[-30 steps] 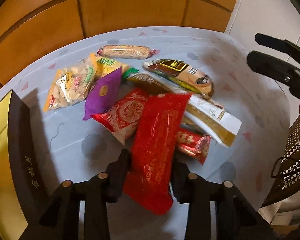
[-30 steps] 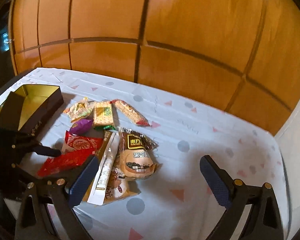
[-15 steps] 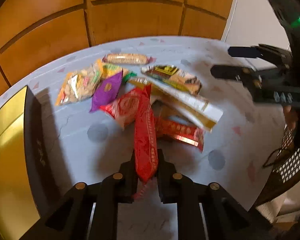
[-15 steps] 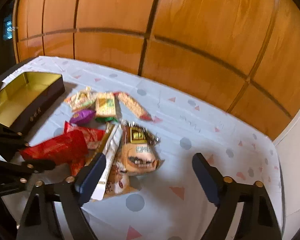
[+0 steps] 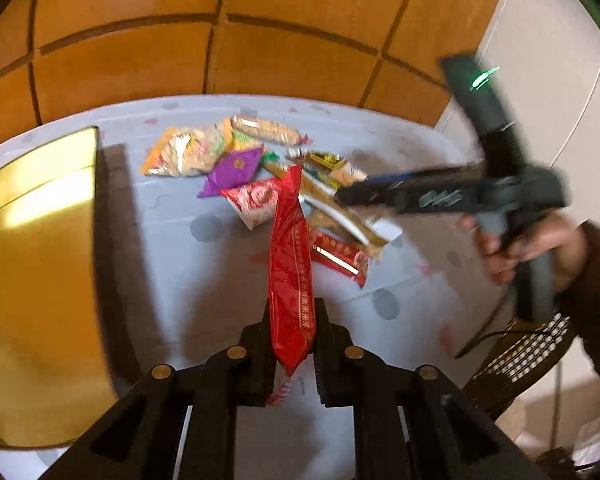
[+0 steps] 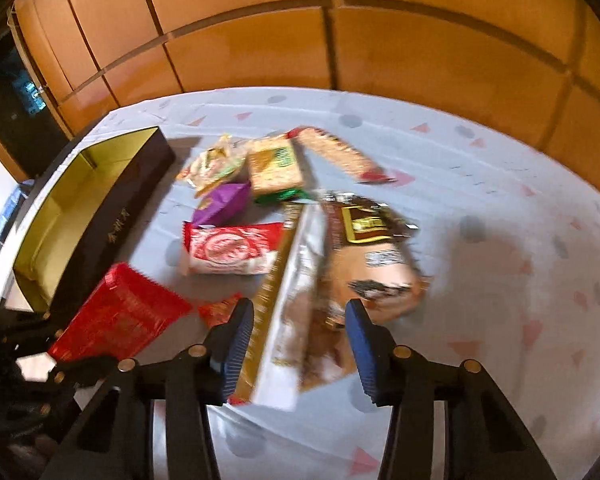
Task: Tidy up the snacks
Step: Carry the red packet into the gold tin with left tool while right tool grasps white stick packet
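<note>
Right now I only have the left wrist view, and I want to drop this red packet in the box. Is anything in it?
Observer: The part of the box interior I can see holds nothing.
Operator: What is the right gripper over?
Observer: Its jaws are closing, with the long white-and-gold packet lying between them.
Operator: Anything else in there?
Observer: Yes, the end of a brown packet lies between the pads too.
</note>
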A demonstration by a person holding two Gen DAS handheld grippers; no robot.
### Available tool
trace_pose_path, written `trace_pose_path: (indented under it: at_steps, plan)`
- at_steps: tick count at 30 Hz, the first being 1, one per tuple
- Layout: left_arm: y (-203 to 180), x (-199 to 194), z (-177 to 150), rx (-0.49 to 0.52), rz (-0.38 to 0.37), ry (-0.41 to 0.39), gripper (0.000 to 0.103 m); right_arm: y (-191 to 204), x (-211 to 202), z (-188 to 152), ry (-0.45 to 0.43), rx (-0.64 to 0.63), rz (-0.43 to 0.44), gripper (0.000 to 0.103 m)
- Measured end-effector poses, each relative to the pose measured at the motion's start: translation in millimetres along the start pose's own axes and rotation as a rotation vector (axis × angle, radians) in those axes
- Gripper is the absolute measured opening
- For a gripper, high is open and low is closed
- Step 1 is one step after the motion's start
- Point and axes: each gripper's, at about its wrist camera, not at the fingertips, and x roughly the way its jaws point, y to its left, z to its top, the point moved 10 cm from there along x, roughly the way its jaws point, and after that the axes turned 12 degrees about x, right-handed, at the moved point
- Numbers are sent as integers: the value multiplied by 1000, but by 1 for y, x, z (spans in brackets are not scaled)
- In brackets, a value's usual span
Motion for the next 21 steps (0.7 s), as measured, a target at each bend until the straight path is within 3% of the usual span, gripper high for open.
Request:
trace_pose_path:
  at_steps: [6,7,8,9,13,15,21]
  plan:
    - [40,-58,26,-140,16,-134,15,-1,22,0,38,10,-17,48]
    - [53,-67,29,-176,33,-152,15,-2,23,1,39,13,-16,46]
    - [68,-74,32,-217,53,-167,15,-2,24,1,39,10,-15,36]
    - [81,-78,33,-249,69,-172,15,-2,25,0,38,0,-27,36]
    - [142,-75,30,-364,211,-117,15,3,25,-2,39,-40,-37,31]
    - [162,-64,29,-419,228,-86,15,5,25,-3,43,-54,-37,31]
    - [189,-19,38,-438,272,-9,17,4,26,-3,44,-56,-38,32]
